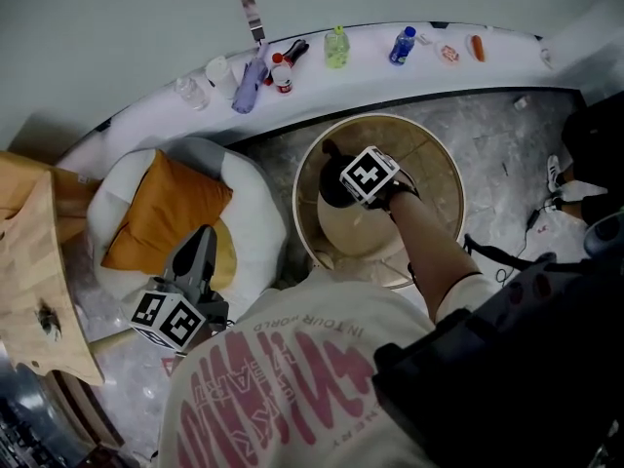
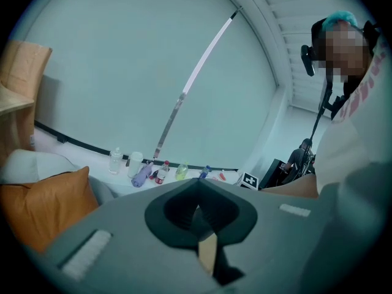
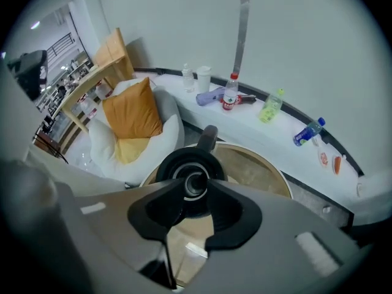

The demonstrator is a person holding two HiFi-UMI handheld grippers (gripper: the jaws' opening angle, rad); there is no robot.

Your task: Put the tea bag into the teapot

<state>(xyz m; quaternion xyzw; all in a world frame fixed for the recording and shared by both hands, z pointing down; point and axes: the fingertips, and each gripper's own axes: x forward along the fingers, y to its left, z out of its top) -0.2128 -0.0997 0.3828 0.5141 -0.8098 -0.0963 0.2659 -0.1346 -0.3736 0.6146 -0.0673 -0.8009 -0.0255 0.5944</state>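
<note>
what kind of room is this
Likely a lounge corner: a white beanbag chair with an orange cushion, a round wooden table holding a black teapot, and a curved ledge lined with drink bottles.

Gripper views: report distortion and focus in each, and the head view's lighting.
Left gripper view: strong fisheye, dark corners, bluish cast, the left tongs soft close to the lens. Right gripper view: same fisheye bending the ledge; teapot fairly sharp, right tongs blurred. Head view: even, soft light, no glare.
</note>
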